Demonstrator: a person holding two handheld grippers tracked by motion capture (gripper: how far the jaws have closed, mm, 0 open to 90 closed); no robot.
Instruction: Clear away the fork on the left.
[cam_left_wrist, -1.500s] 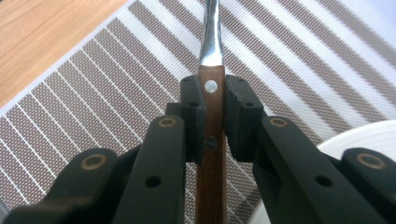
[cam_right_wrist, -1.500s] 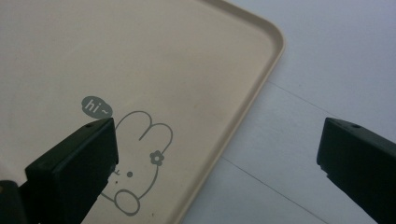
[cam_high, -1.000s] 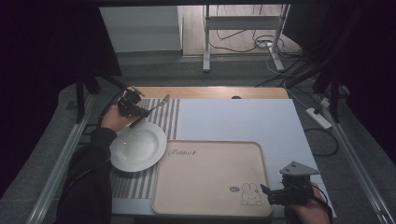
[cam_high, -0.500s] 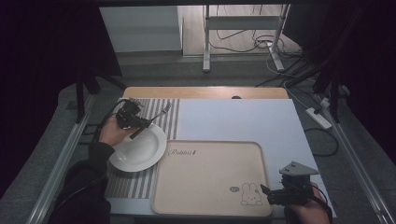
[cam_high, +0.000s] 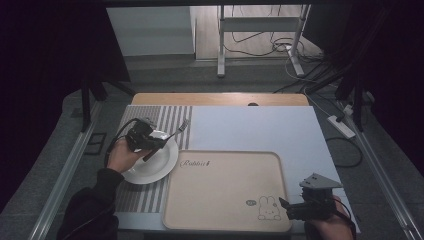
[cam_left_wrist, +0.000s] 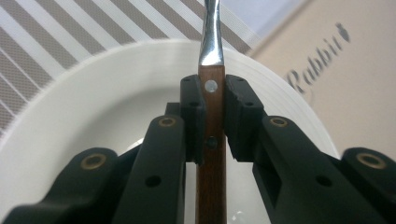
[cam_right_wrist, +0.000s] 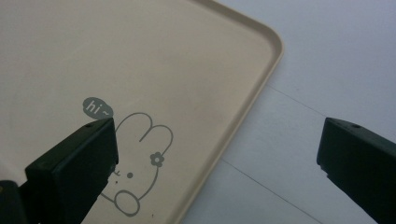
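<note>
A fork (cam_high: 176, 131) with a brown wooden handle (cam_left_wrist: 212, 144) and a metal neck is clamped between the jaws of my left gripper (cam_high: 148, 142), which is shut on the handle. It hangs over the white plate (cam_high: 152, 167) on the striped mat, tines pointing toward the far right. In the left gripper view the white plate (cam_left_wrist: 84, 121) lies right under the jaws. My right gripper (cam_high: 289, 208) rests open at the near right corner of the beige rabbit tray (cam_high: 225, 190), nothing between its jaws. In the right gripper view the tray (cam_right_wrist: 140, 56) shows its printed rabbit.
A striped placemat (cam_high: 167, 117) covers the table's left side and a pale blue-white sheet (cam_high: 260, 127) the right. The table's wooden far edge (cam_high: 220, 99) shows at the back. Cables and a metal stand lie on the floor beyond.
My left gripper has carried the fork from the far part of the striped mat toward the person, to above the plate. The right gripper has stayed put.
</note>
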